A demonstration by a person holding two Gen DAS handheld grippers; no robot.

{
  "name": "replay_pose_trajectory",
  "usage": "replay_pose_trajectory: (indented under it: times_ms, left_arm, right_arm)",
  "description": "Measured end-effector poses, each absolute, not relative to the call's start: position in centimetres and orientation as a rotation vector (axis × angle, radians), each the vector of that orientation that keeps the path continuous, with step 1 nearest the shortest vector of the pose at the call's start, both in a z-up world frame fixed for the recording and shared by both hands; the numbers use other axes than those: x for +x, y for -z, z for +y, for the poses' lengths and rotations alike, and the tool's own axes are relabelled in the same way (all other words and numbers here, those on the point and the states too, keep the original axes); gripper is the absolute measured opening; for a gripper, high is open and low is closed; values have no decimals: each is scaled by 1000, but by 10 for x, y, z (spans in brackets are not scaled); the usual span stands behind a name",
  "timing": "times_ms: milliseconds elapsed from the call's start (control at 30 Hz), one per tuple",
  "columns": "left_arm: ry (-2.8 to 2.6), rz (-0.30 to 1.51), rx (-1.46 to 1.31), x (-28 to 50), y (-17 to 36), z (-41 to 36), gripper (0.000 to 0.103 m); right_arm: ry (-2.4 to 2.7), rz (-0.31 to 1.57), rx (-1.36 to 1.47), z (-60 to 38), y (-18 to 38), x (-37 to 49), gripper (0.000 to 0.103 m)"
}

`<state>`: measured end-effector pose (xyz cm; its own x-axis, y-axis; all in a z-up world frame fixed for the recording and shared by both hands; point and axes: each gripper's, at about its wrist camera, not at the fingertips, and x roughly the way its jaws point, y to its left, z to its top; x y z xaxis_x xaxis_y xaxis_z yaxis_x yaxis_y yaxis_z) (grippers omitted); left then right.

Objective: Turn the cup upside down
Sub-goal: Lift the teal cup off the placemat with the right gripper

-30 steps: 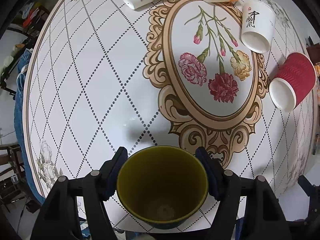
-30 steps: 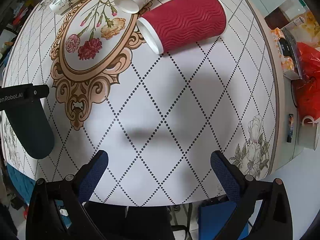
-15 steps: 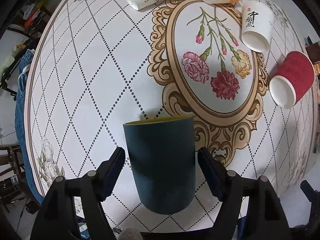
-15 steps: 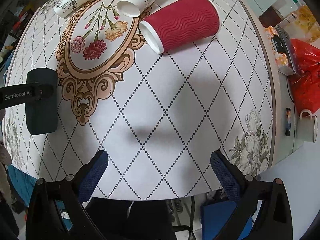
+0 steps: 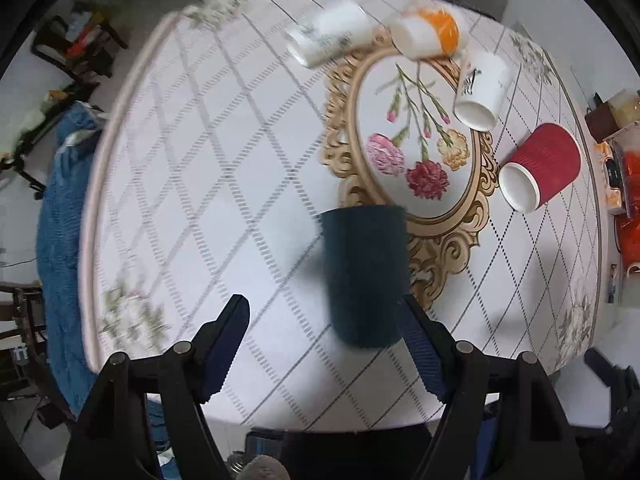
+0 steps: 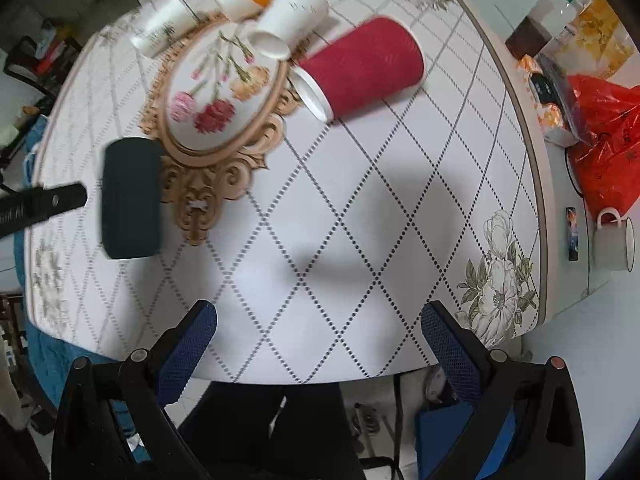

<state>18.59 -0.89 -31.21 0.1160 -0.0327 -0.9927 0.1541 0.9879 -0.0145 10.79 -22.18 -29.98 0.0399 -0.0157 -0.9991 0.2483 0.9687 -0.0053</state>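
A dark teal cup [image 5: 366, 276] stands mouth-down on the round table [image 5: 192, 184], at the near edge of the gold floral medallion. It also shows in the right wrist view [image 6: 130, 198]. My left gripper [image 5: 326, 344] is open; the cup is just ahead, closer to the right finger, and the left finger stands clear of it. Its arm shows at the left of the right wrist view. My right gripper [image 6: 320, 344] is open and empty over the table's near right part.
A red ribbed cup [image 5: 540, 168] lies on its side at the right. Two white cups [image 5: 482, 90] [image 5: 328, 34] and an orange-and-white cup [image 5: 428, 34] lie at the far side. Clutter, a red bag [image 6: 604, 144] and a mug [image 6: 614, 244] sit beyond the right edge.
The left gripper turned the cup from mouth-up to mouth-down, set it on the table, opened wider and drew back. The right gripper stayed open and shifted slightly.
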Motion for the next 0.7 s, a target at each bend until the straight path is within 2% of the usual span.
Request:
replay_pose_trajectory:
  times_ms: [133,400,700]
  left_arm:
    - [99,1415,87,157,286,18,75]
    - [58,1411,49,123,281,53,75]
    - [-4,1428,3,130,304,79,76]
  right_arm:
    - [169,1469,206,-210,277,101,103]
    - [106,1418,227,-179,248,102,103]
    - [78,1471,263,-157,288,143,100]
